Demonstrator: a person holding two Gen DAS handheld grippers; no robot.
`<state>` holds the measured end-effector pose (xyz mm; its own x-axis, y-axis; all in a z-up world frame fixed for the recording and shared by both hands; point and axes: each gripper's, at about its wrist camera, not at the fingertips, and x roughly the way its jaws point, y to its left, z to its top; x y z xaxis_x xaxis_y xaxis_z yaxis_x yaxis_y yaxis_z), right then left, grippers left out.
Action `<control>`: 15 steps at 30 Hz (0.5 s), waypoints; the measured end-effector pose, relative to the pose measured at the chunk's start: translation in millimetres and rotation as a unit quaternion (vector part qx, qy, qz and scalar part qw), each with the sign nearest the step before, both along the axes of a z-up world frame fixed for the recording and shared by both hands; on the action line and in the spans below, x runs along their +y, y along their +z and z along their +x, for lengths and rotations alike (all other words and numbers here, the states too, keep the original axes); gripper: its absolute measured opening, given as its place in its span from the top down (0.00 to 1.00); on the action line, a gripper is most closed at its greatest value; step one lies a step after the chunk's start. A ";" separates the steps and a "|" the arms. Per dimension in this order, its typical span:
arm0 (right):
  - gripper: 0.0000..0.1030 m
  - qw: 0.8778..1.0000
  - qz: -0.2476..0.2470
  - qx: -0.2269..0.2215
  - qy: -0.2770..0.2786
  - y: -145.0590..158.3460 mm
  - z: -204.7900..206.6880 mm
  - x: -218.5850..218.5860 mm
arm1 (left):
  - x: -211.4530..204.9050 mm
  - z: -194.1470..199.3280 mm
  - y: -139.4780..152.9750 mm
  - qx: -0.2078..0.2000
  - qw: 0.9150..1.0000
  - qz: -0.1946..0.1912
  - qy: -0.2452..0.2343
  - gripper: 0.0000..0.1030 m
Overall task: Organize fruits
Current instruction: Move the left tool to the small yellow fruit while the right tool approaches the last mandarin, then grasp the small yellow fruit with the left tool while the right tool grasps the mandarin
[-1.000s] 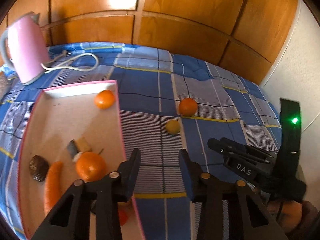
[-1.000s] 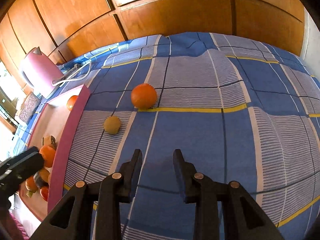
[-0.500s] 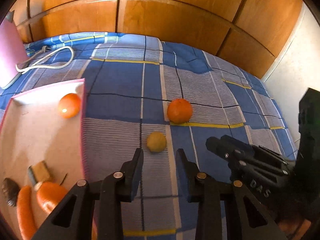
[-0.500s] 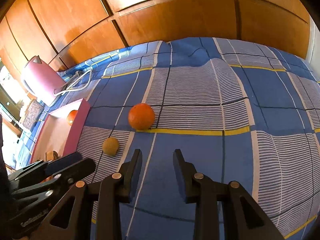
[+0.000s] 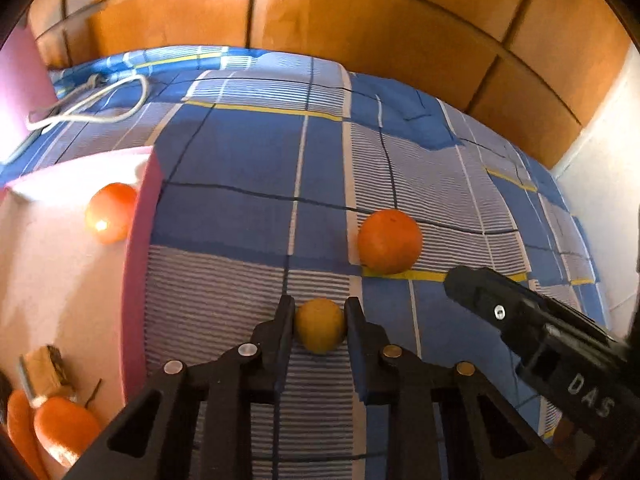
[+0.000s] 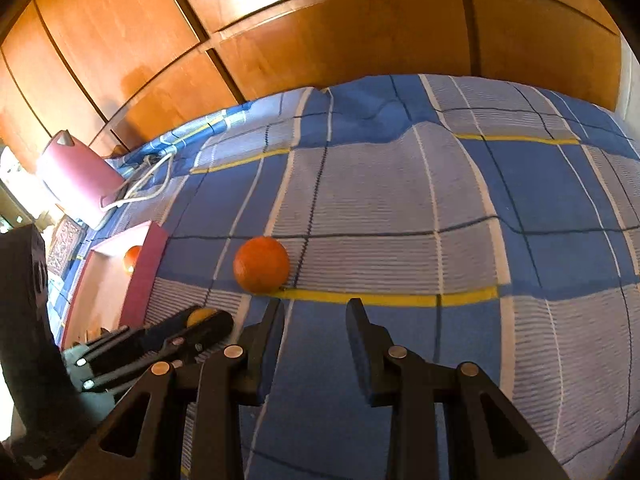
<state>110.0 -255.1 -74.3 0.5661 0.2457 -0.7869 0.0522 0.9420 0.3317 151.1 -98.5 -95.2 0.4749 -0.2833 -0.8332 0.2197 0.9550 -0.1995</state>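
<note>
A small yellow fruit lies on the blue checked cloth. My left gripper is closing on it, and both pads press its sides; the right wrist view shows the same grip. A bigger orange sits a little farther off to the right. It lies just beyond my right gripper and slightly left of it, seen as the orange there. That gripper is open with only cloth between its fingers. The pink tray at the left holds another orange fruit.
At the tray's near end lie a carrot, an orange fruit and a small box. A pink kettle with a white cord stands at the far left. Wooden panels back the cloth.
My left gripper moved right off the tray and down to the yellow fruit, and its jaws narrowed onto it. My right gripper drifted a little, and the orange now lies nearer to it.
</note>
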 end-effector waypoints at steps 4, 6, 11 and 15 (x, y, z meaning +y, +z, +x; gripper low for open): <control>0.66 1.000 0.012 -0.014 0.021 3.3 9.6 8.8 | 7.6 -11.2 -1.1 -0.003 1.000 -0.007 0.014 0.76; 0.60 0.999 0.015 -0.016 0.029 2.3 15.9 14.2 | 7.3 -14.6 -2.6 -0.009 1.000 -0.005 0.013 0.76; 0.59 0.999 -0.003 -0.012 0.041 -3.0 30.4 27.0 | 3.3 -14.5 -5.8 -0.015 1.000 0.004 0.014 0.74; 0.58 0.998 -0.021 -0.004 0.052 -11.0 41.0 34.5 | 5.1 -13.4 -6.9 -0.019 1.000 -0.001 0.014 0.74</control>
